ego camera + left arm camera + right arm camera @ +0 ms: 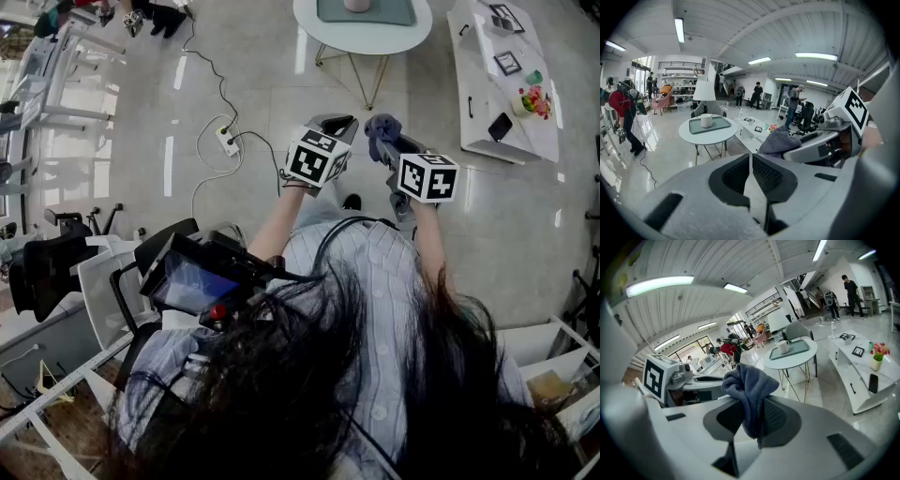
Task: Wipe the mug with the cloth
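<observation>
A white mug (707,120) stands on a grey-green tray (717,125) on a round white table (366,37), some way ahead of both grippers. From the right gripper view the mug (783,347) sits on the same tray (797,348). My right gripper (755,401) is shut on a blue-grey cloth (749,385), which bunches above the jaws; the cloth (382,128) also shows in the head view. My left gripper (750,159) is shut with nothing in it. Both grippers are held in the air side by side, left (336,126) and right (386,142).
A long white low table (497,84) to the right carries picture frames, a phone and a small pot of flowers (534,101). A power strip (228,141) with cables lies on the glossy floor. Black chairs (56,262) stand at the left. Several people are far off.
</observation>
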`<state>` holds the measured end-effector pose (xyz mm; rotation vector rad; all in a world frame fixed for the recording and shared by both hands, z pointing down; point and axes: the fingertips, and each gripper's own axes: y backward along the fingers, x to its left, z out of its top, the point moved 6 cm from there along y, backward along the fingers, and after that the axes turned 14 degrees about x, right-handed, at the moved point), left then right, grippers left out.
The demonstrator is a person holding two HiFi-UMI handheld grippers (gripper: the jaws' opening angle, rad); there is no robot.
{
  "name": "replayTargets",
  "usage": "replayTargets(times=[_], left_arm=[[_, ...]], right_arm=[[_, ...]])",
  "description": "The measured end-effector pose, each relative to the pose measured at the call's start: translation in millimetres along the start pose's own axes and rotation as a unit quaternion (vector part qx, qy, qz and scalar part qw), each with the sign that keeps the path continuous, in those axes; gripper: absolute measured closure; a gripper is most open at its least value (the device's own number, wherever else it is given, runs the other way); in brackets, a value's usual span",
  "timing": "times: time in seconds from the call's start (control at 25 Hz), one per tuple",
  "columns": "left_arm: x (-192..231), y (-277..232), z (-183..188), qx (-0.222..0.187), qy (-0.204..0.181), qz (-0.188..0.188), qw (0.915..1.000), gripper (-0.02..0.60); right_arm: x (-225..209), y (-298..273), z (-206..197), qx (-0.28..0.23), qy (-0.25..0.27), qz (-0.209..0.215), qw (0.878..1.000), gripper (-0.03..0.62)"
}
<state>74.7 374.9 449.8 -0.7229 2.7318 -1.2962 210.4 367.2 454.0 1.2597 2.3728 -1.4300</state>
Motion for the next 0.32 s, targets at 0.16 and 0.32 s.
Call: replayTargets(times=[0.16,0.32], left_arm=[[-2.1,-2.6,-1.3,0.003,-0.004,-0.004,1.0,0.545],[-5.1,-3.2,-0.6,0.003,-0.009,-0.007,0.9999,0.545]], right_arm=[[-0.6,0.4,-0.9,0.001,0.0,-0.001,1.0,0.499],[-0.9,2.6,-1.8,-0.001,-0.002,-0.004,1.0,0.499]])
